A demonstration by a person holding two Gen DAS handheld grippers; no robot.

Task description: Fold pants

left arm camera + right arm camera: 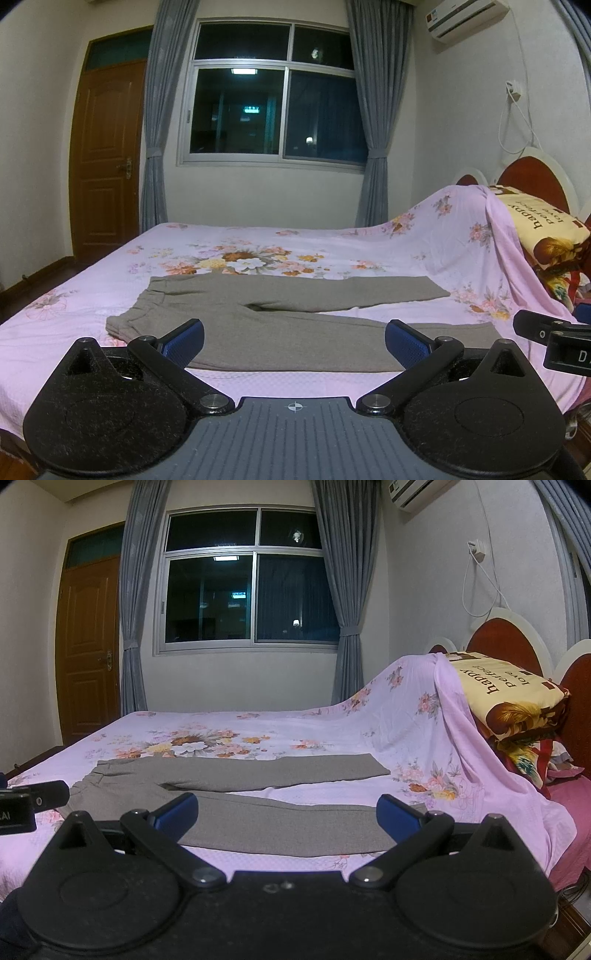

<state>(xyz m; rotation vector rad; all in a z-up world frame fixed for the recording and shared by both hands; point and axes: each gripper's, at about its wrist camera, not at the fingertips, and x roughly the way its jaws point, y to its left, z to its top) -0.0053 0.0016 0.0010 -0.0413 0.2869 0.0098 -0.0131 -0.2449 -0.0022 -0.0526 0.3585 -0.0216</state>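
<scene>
Gray pants [295, 317] lie flat and unfolded on a bed [332, 380] spread with a pink floral sheet [424, 236]. The waistband is to the left of both grippers, the two legs run out to the right; the far leg ends short of the raised sheet, the near leg lies just ahead of the fingertips.

Left gripper [294, 338]: jaws spread wide, blue pads [184, 338] apart, nothing held, poised above the near leg close to the crotch. The black body of the right gripper shows at its right edge.

Right gripper [287, 812]: jaws likewise wide apart, empty, poised above the near leg, farther toward the cuffs. The left gripper shows at its left edge.

Ahead of both, beyond the bed: a dark window [273, 92] between gray curtains [159, 110], a wooden door [107, 155] to the left. To the right, the sheet climbs over a heap topped by a yellow printed quilt [509, 686] against a red headboard [506, 642]
</scene>
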